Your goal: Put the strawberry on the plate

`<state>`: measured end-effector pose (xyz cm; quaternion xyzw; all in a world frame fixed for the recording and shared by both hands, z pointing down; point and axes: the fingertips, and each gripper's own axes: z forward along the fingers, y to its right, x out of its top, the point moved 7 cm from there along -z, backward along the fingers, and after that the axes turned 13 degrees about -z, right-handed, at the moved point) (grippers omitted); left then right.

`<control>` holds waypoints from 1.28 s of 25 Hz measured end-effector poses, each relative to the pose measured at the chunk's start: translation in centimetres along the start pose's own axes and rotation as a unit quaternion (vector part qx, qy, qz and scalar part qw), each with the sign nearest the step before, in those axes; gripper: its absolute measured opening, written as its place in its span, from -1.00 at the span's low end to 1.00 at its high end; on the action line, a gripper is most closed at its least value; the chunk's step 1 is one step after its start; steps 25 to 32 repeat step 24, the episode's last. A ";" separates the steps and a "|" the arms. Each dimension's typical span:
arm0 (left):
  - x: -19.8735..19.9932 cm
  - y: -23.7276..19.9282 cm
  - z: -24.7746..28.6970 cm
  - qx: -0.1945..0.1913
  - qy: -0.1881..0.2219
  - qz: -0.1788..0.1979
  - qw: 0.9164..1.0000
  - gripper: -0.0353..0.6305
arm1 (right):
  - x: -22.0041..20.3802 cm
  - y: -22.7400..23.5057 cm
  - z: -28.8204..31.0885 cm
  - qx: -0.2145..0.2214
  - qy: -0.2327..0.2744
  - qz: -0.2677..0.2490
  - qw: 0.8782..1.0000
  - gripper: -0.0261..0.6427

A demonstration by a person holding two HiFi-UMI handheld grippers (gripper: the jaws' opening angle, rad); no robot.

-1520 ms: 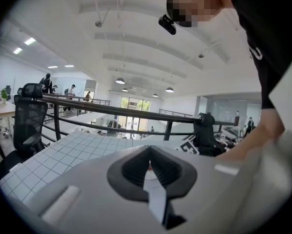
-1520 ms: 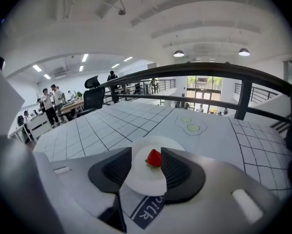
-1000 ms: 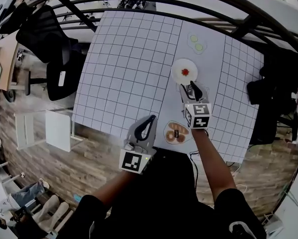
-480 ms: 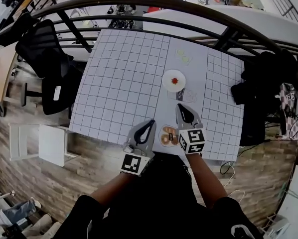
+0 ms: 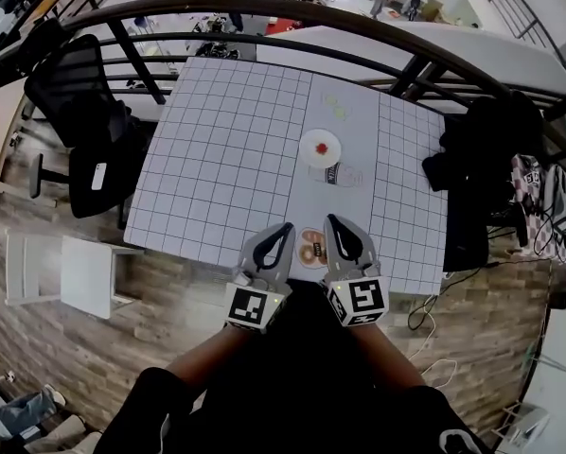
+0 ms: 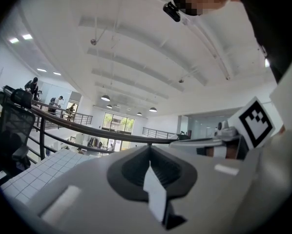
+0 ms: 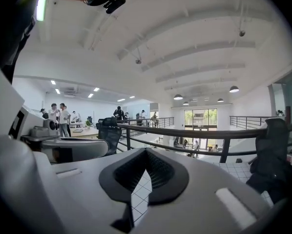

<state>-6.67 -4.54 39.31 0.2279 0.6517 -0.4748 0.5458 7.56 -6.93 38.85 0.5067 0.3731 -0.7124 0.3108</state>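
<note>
A red strawberry (image 5: 322, 147) lies on a small white plate (image 5: 310, 153) at the middle of the gridded table (image 5: 226, 149). Both grippers hang side by side over the table's near edge, well short of the plate. My left gripper (image 5: 288, 227) is shut, with nothing in it. My right gripper (image 5: 330, 219) is shut and empty too. In the left gripper view the left gripper (image 6: 150, 147) points up at the ceiling, its jaws together. In the right gripper view the right gripper (image 7: 146, 151) has its jaws closed, aimed over the railing.
A plate of brown pastries (image 5: 311, 248) sits between the two grippers' tips. A small dark packet (image 5: 337, 174) lies just below the white plate, and pale green pieces (image 5: 335, 107) lie farther back. A black chair (image 5: 70, 74) stands left; dark bags (image 5: 472, 173) sit at the right. A dark railing (image 5: 359, 60) arcs behind.
My right gripper has drawn back from beside the white plate to the near edge next to the left one, and its jaws have shut. The strawberry stays on the plate.
</note>
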 end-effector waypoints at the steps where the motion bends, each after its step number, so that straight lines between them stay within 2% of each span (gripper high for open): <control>1: 0.1 0.1 -0.4 -0.002 0.002 -0.003 1.000 -0.87 | 0.3 -0.5 -0.5 0.000 0.002 -0.001 1.000 -0.93; 6: 0.5 0.9 -1.8 -0.010 0.010 0.005 1.000 -0.87 | 0.6 -2.4 -2.5 -0.009 0.002 0.001 1.000 -0.93; 9: 0.2 1.5 -2.7 -0.010 0.017 -0.008 1.000 -0.87 | 1.0 -2.5 -3.5 -0.017 0.012 -0.008 1.000 -0.93; 13: -0.5 2.1 -3.6 -0.014 0.022 0.005 1.000 -0.87 | 1.4 -2.2 -4.9 -0.029 0.023 -0.012 0.999 -0.93; 19: -0.2 3.0 -5.4 -0.011 0.037 0.014 0.999 -0.87 | 1.4 -3.7 -6.5 -0.022 0.031 -0.011 0.999 -0.93; 24: -0.9 2.6 -6.6 0.006 0.033 -0.007 0.999 -0.87 | 2.0 -4.9 -6.9 -0.017 0.034 -0.017 0.999 -0.93; 32: -0.9 2.6 -6.6 0.006 0.033 -0.007 0.999 -0.87 | 2.0 -4.9 -6.9 -0.017 0.034 -0.017 0.999 -0.93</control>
